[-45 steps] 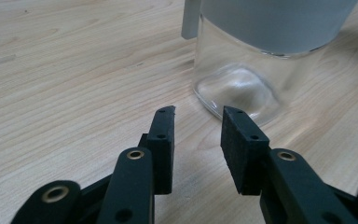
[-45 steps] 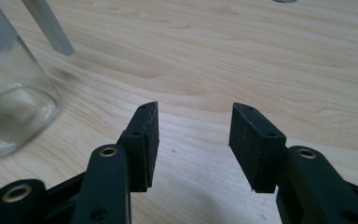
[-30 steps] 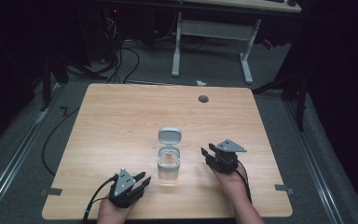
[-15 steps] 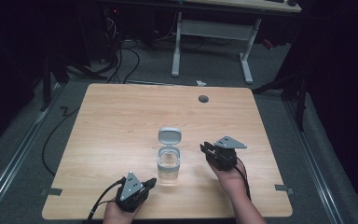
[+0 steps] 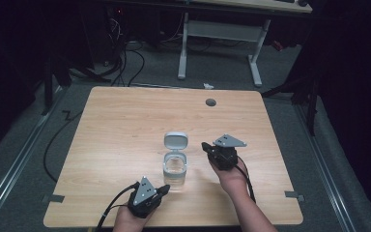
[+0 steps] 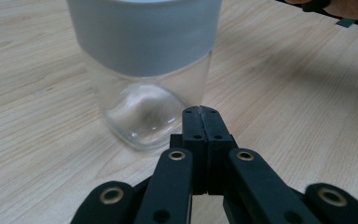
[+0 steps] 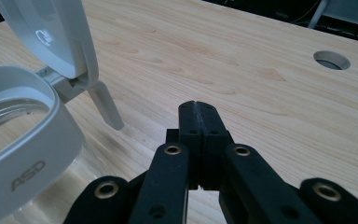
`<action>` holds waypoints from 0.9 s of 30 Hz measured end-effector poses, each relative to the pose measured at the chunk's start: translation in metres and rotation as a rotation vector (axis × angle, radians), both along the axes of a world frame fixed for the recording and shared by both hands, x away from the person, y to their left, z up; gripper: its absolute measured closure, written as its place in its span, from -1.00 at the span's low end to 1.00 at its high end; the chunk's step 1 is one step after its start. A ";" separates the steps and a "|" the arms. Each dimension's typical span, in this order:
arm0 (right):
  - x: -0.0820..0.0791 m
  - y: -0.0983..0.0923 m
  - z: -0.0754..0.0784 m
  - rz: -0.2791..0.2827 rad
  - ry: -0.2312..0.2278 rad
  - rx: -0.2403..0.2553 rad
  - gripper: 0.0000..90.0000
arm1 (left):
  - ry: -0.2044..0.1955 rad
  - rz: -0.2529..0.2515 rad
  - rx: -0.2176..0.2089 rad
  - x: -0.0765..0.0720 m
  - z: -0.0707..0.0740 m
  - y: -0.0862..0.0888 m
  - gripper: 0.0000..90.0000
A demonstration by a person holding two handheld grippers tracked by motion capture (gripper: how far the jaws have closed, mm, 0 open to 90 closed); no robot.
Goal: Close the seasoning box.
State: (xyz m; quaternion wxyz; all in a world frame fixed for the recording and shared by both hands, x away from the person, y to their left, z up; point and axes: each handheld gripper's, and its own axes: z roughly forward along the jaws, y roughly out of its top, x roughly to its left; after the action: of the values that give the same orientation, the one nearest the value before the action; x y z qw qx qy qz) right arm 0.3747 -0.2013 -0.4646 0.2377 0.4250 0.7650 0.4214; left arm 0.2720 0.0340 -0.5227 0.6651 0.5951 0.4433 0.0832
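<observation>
A clear glass jar with a grey collar stands near the table's front middle, its grey lid flipped open and back on a hinge. My left gripper rests low at the jar's front left, jaws shut and empty, tips just short of the jar's glass base. My right gripper hovers to the right of the jar, shut with nothing held. In the right gripper view the jar's collar and raised lid lie left of the closed tips.
The wooden table has a round cable hole at its back right. Cables trail from both grippers off the front edge. A white desk frame and floor cables lie beyond the table.
My left gripper has moved right along the front edge toward the jar's base. The right gripper has stayed nearly still beside the jar.
</observation>
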 end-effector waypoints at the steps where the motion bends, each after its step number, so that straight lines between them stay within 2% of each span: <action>1: 0.001 0.001 0.001 0.001 -0.001 -0.002 1.00 | 0.002 -0.003 -0.005 0.000 0.000 -0.001 1.00; 7: 0.003 0.007 0.009 0.010 -0.015 0.008 1.00 | 0.006 -0.011 -0.007 0.002 -0.001 -0.005 1.00; 15: 0.008 0.011 0.008 0.024 -0.007 0.026 1.00 | 0.020 -0.011 -0.002 0.007 -0.004 -0.012 1.00; 20: 0.017 0.014 0.010 0.027 -0.007 0.037 1.00 | 0.017 -0.012 0.003 0.009 -0.006 -0.014 1.00; 24: 0.020 0.019 0.014 0.029 -0.015 0.051 1.00 | 0.019 -0.011 -0.005 0.010 -0.006 -0.014 1.00; 27: 0.023 0.026 0.024 0.045 -0.033 0.071 1.00 | 0.019 -0.018 -0.003 0.010 -0.007 -0.015 1.00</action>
State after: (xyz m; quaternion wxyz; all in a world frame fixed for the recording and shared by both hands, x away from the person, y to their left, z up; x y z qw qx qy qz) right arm 0.3982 -0.1752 -0.4410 0.2255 0.4089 0.7549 0.4605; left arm 0.2817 0.0192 -0.5298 0.6623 0.5990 0.4443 0.0709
